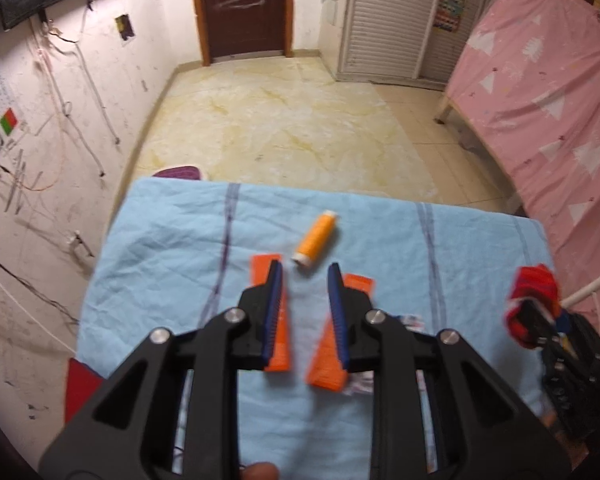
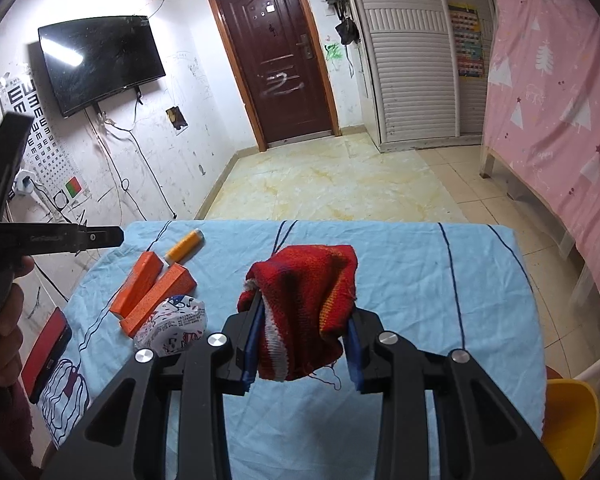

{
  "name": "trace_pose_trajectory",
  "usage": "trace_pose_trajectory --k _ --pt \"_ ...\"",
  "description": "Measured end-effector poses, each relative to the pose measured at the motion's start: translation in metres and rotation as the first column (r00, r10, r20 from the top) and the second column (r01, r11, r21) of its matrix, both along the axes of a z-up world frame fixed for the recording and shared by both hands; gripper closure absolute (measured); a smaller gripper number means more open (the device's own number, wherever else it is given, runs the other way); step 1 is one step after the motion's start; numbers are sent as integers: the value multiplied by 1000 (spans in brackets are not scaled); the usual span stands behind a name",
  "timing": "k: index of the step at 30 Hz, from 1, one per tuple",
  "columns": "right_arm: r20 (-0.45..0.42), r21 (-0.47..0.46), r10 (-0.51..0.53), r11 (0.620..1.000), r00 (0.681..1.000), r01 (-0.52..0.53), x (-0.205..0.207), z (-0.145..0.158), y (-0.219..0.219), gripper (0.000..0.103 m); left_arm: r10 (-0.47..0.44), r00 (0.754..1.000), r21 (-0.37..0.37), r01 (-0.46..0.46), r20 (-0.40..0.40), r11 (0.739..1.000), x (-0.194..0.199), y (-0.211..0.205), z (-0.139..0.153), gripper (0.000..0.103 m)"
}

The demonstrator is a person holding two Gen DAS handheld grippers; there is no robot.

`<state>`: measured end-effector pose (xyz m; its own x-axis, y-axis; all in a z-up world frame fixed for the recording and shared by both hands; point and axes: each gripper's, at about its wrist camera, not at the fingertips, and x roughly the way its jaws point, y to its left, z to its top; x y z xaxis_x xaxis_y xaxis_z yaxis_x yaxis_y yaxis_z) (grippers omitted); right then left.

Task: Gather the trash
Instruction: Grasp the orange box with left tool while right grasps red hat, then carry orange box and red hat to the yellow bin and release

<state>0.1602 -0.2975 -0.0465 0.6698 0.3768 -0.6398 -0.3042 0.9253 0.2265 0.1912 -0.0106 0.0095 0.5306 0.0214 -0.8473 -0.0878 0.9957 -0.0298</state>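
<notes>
A small room with a dark brown door, scribbled white walls and a pink-curtained bed surrounds a counter [image 2: 420,280] draped in a pale blue striped sheet. The right gripper [image 2: 300,344] has its jaws closed partway on a red knitted cloth with a white ribbed edge [image 2: 304,300], lifted clear above the sheet near the middle of the counter. The left gripper [image 1: 302,276] hangs with jaws parted and nothing between them, poised over two orange rectangular cardboard boxes [image 1: 274,316] that lie side by side; an orange thread spool with white ends [image 1: 316,238] rests just beyond them, and a crumpled white printed wrapper [image 2: 172,326] sits touching the nearer box. A flat red pouch [image 2: 44,354] lies at the counter's left edge. A yellow plastic bin [image 2: 572,420] stands low at the right, apparently the drop point. By my reading the task is early: one piece is in hand but not yet binned, and the boxes, spool and wrapper remain.
</notes>
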Motion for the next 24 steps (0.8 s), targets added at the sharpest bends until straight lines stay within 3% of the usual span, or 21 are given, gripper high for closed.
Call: trace_pose_trajectory --k 9,20,24 --pt "-14 -5 1 1000 1000 -1 2 -4 2 75 42 991 -1 -42 -125 999 13 19 -41 81" --pt "-22 -7 -4 1000 1000 4 4 -6 5 75 40 980 -30 -47 -196 998 23 26 -68 81" --pt "-20 -4 -11 1000 1000 11 4 -6 4 75 47 983 -20 -51 -179 998 23 27 -68 82"
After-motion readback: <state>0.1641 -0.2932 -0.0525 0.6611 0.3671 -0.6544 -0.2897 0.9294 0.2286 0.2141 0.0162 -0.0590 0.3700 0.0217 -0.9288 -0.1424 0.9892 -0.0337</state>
